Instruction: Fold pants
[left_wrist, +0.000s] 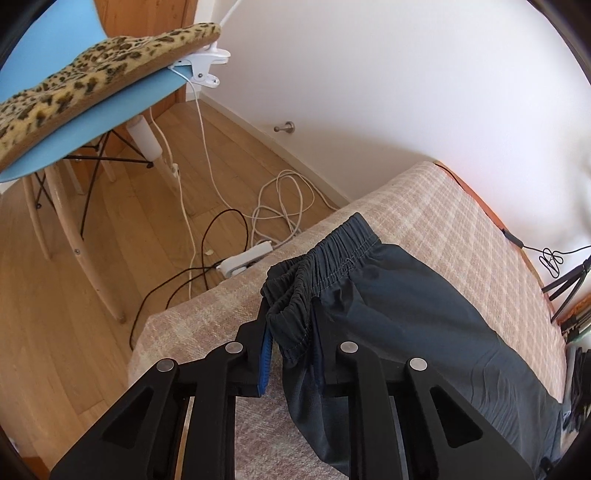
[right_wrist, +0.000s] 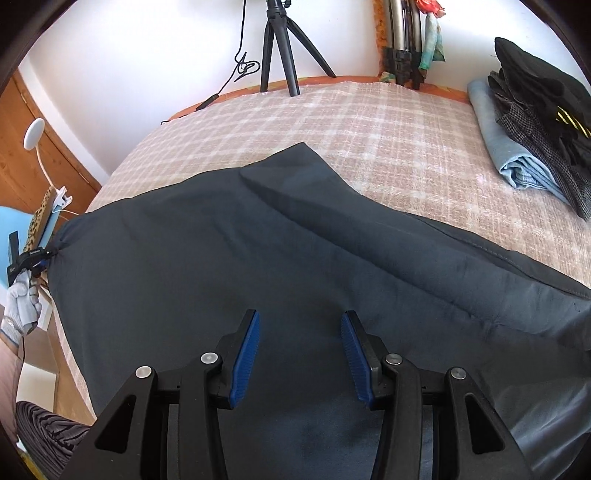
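The pants (right_wrist: 258, 240) are plain dark slate-grey, their gathered waistband (left_wrist: 325, 254) sewn with lighter stitching, and they lie on a bedcover (right_wrist: 369, 129) checked in beige and cream. Both black grippers, left (left_wrist: 291, 325) and right (right_wrist: 300, 354), carry ribbed blue pads (right_wrist: 245, 354). At ten o'clock in the left wrist view a leopard-print cushion (left_wrist: 74, 85) tops a sky-blue chair (left_wrist: 110, 107); at two o'clock in the right wrist view a pale blue fold sits in a stack of clothes (right_wrist: 532, 122) under black and grey tweed.
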